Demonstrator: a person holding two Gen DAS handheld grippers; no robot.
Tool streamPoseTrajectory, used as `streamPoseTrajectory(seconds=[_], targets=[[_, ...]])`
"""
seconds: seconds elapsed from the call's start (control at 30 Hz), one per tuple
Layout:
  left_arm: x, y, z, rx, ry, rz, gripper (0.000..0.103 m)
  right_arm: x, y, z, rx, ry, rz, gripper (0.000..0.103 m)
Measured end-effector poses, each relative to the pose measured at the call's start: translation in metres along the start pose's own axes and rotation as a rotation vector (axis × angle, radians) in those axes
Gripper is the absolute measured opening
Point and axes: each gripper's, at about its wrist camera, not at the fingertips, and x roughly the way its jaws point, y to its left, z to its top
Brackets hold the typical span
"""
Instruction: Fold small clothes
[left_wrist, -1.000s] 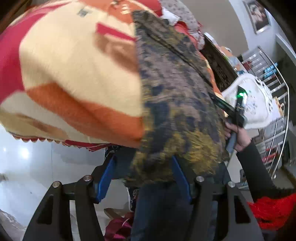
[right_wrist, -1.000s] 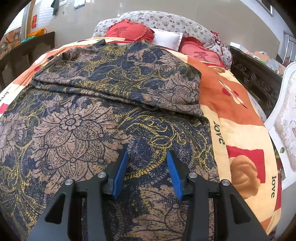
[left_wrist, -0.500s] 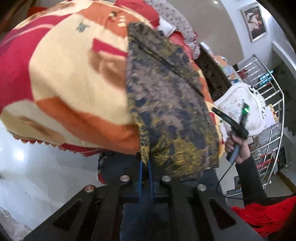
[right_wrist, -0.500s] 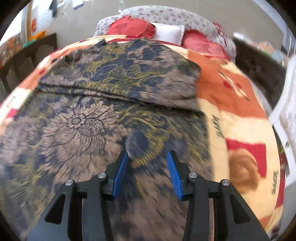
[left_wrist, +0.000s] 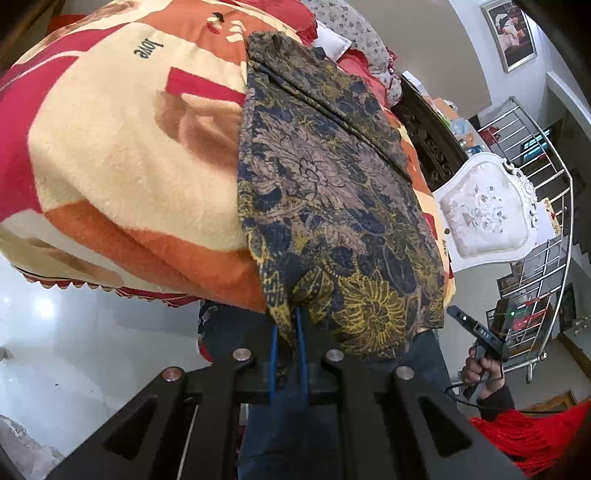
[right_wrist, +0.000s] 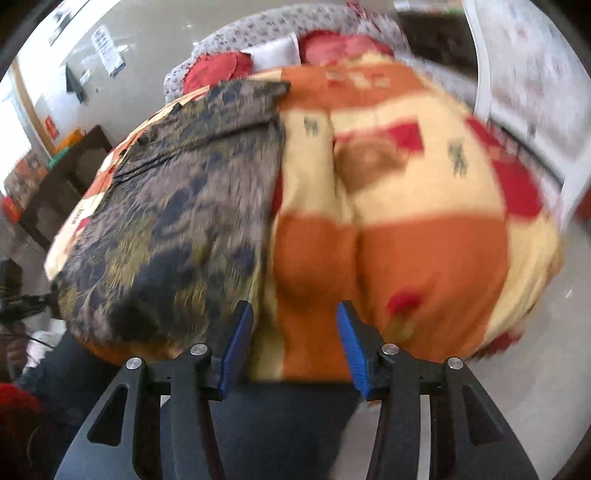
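A dark floral garment in navy, brown and yellow (left_wrist: 332, 192) lies spread on the bed, its near hem hanging over the bed's edge. My left gripper (left_wrist: 287, 332) is shut on the garment's near left corner at the hem. My right gripper (right_wrist: 293, 332) is open and empty, off the garment's right edge over the blanket. The garment shows blurred at the left of the right wrist view (right_wrist: 177, 229). The right gripper also shows in the left wrist view (left_wrist: 476, 332), held in a hand below the garment's right corner.
The bed carries an orange, cream and red blanket (left_wrist: 122, 147). Red pillows (right_wrist: 218, 70) lie at the head. A white chair (left_wrist: 484, 214) and a metal rail (left_wrist: 546, 229) stand to the right. The tiled floor (left_wrist: 74, 350) is below left.
My left gripper closed on the garment's near left corner. My right gripper moved off the garment to the right and back over the bed's edge, still open.
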Motion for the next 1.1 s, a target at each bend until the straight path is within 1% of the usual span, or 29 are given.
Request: streamPoseTrajectory(seconds=[0.1, 0.2, 0.3, 0.33, 0.37, 0.43, 0.47, 0.57, 0.67, 0.73, 0.8, 0.9, 1.0, 1.1], targets=[[-0.003, -0.002, -0.002, 0.005, -0.009, 0.012, 0.005, 0.01, 0.011, -0.01, 0.005, 0.009, 0.062, 0.039], [-0.004, -0.005, -0.005, 0.01, -0.012, 0.017, 0.005, 0.02, 0.025, -0.016, -0.044, 0.028, 0.074, 0.039], [-0.004, -0.006, -0.006, 0.009, -0.02, 0.021, 0.004, 0.034, 0.025, -0.02, -0.048, 0.073, 0.072, 0.037], [-0.005, -0.006, -0.005, 0.007, -0.022, 0.02, 0.004, 0.038, 0.024, -0.021, -0.039, 0.089, 0.087, 0.027], [-0.006, -0.006, -0.005, 0.01, -0.027, 0.019, 0.004, 0.041, 0.022, -0.022, -0.03, 0.099, 0.106, 0.022], [-0.011, -0.007, -0.005, 0.01, -0.04, 0.014, 0.003, 0.043, 0.02, -0.025, -0.018, 0.107, 0.123, 0.004], [-0.014, -0.007, -0.005, 0.01, -0.047, 0.01, 0.003, 0.041, 0.02, -0.025, -0.019, 0.102, 0.132, 0.0], [-0.029, -0.007, -0.004, 0.006, -0.079, -0.004, 0.003, 0.024, 0.023, -0.025, -0.049, 0.063, 0.152, 0.0], [-0.045, -0.008, -0.002, 0.01, -0.112, -0.018, 0.003, -0.004, 0.025, -0.023, -0.075, 0.006, 0.202, 0.0], [-0.054, -0.008, 0.0, 0.011, -0.131, -0.029, 0.003, -0.024, 0.025, -0.02, -0.08, -0.038, 0.219, 0.0], [-0.063, -0.011, 0.0, 0.028, -0.147, -0.041, 0.003, -0.041, 0.023, -0.017, -0.072, -0.079, 0.247, 0.0], [-0.08, -0.021, 0.001, 0.067, -0.171, -0.051, 0.003, -0.069, 0.029, -0.011, -0.098, -0.136, 0.279, 0.0], [-0.102, -0.028, 0.001, 0.098, -0.203, -0.066, 0.003, -0.089, 0.04, -0.007, -0.141, -0.163, 0.296, 0.0], [-0.124, -0.029, -0.001, 0.107, -0.225, -0.098, 0.003, -0.112, 0.044, -0.003, -0.166, -0.196, 0.3, 0.0]])
